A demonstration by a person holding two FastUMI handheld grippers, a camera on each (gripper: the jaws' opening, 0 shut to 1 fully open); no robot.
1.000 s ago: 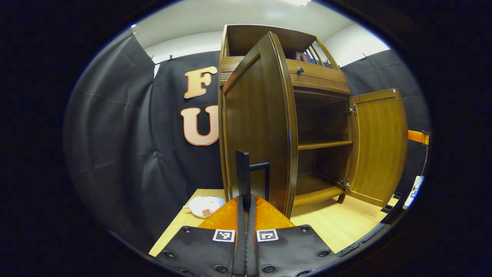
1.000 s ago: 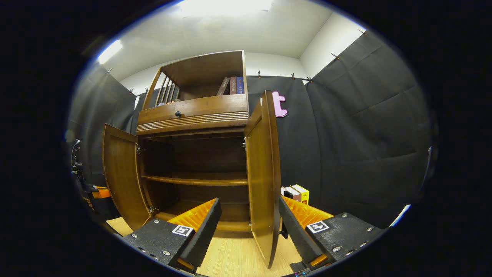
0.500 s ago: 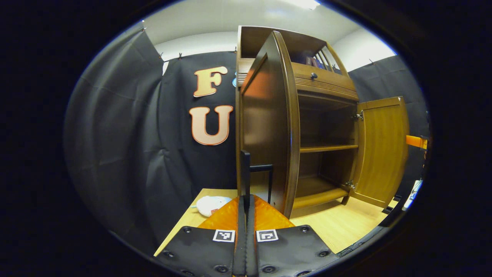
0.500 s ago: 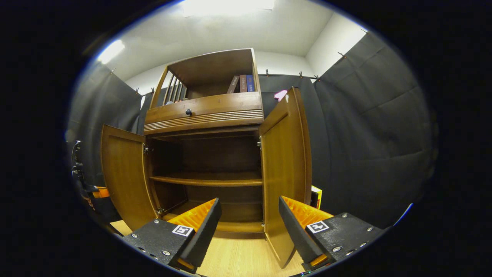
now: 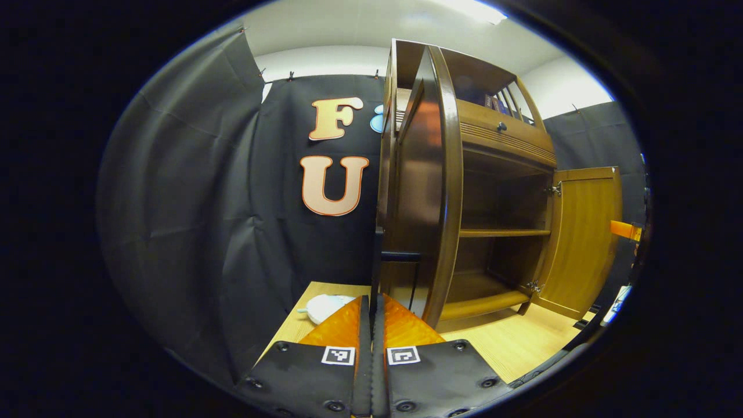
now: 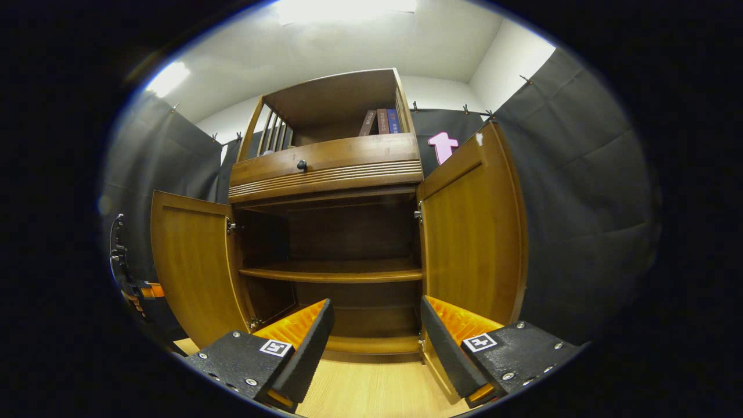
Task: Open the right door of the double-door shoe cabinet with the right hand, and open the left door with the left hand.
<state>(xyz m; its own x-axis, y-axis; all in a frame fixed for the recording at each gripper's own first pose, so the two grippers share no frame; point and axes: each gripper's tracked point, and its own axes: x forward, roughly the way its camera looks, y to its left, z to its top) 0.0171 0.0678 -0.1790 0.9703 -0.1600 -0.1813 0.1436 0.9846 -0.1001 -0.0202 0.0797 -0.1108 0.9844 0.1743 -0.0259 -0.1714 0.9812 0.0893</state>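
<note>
Left hand-held gripper [image 5: 371, 307] was clamped on the left door's handle [image 5: 378, 261] to swing it; right hand-held gripper [image 6: 376, 325] hung apart, right door [image 6: 473, 232] already open.

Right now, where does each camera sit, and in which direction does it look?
Left gripper view: rides the left gripper, shut on the left door's handle, facing that door's edge.
Right gripper view: rides the open right gripper, facing the cabinet's shelves squarely from low.
Shared: the shoe cabinet, both doors open.
</note>
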